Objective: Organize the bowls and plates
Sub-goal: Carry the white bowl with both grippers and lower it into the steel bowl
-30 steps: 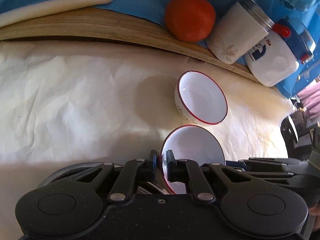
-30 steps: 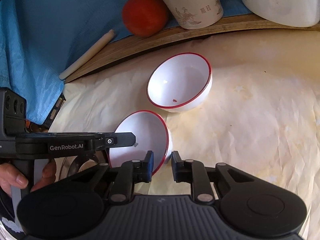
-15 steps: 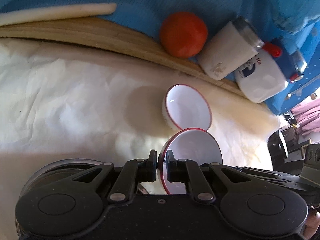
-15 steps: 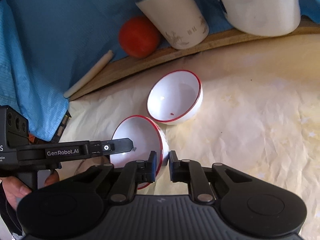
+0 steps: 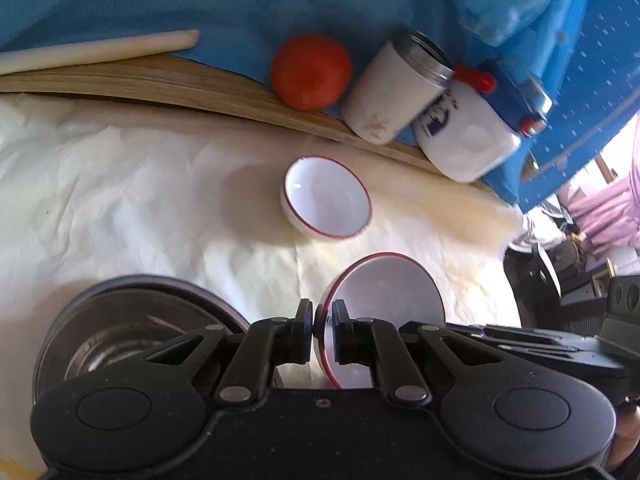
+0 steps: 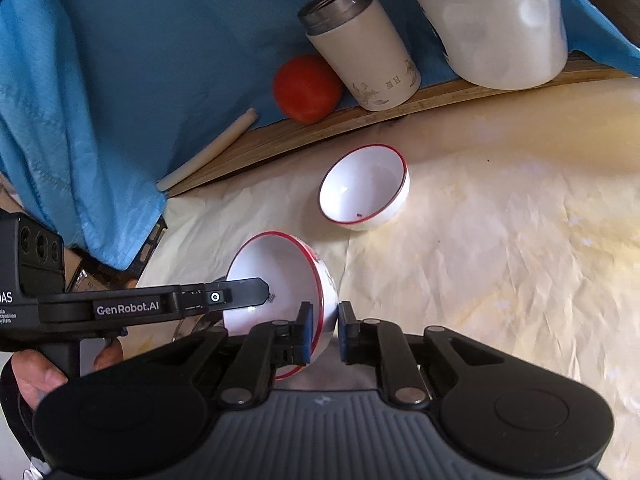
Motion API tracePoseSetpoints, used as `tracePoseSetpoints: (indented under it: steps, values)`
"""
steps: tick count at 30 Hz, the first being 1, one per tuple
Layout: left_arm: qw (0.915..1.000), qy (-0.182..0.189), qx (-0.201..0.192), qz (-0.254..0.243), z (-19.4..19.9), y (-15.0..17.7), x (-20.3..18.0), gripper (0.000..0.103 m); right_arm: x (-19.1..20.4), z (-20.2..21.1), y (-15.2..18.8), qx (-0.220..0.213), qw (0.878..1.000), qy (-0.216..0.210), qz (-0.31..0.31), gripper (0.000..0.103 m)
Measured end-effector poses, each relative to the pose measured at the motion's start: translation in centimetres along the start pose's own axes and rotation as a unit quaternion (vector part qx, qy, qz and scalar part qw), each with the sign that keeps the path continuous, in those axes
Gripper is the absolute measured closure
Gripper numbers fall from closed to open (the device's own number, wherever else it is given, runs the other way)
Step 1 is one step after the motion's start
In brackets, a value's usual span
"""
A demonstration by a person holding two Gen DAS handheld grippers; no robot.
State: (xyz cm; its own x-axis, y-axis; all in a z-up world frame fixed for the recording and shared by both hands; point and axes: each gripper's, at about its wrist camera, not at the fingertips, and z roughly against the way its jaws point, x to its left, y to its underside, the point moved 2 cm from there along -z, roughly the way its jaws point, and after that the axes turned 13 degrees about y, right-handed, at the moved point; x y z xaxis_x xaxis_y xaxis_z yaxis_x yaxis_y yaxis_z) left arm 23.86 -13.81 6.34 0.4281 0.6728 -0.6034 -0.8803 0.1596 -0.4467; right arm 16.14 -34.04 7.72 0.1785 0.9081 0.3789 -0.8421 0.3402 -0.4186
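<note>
Both grippers hold one white bowl with a red rim (image 5: 384, 304), tilted on edge above the table. My left gripper (image 5: 322, 326) is shut on its left rim. My right gripper (image 6: 322, 322) is shut on its right rim, and the bowl shows there too (image 6: 276, 276). A second white red-rimmed bowl (image 5: 326, 208) sits upright on the cream paper farther back, also in the right wrist view (image 6: 364, 188). A steel bowl (image 5: 132, 328) lies below my left gripper at the near left.
A wooden board edge (image 5: 160, 84) runs along the back on blue cloth (image 6: 120, 60). On it stand a red tomato (image 5: 310, 70), a beige tumbler (image 5: 396, 88) and a white jug (image 5: 468, 136). A white stick (image 5: 100, 50) lies at the back left.
Both grippers have lifted and pulled back with the held bowl. The second bowl now looks smaller and farther away. The steel bowl has come into the left wrist view.
</note>
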Motion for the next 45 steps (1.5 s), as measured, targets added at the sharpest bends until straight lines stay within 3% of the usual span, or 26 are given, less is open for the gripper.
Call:
tracePoseSetpoints:
  steps: [10,20,32,45]
  values:
    - [0.9994,0.008,0.019,-0.028,1.5,2.9,-2.3,0.093,-0.1,2.8,2.4,0.008,1.0,0.004,0.01,0.089]
    - [0.9975,0.001,0.055,-0.045,0.7,5.8,-2.8,0.092,-0.6,3.1,4.7,0.031,0.999,0.017,0.011,0.089]
    - [0.9931,-0.034,0.085,-0.073,-0.2,6.9,-3.3,0.09,-0.3,2.0,5.5,0.057,0.998,0.03,0.027,0.088]
    - [0.9912,-0.042,0.102,-0.072,-1.0,6.9,-2.9,0.085,0.1,0.8,5.3,0.082,0.994,0.06,0.045,0.08]
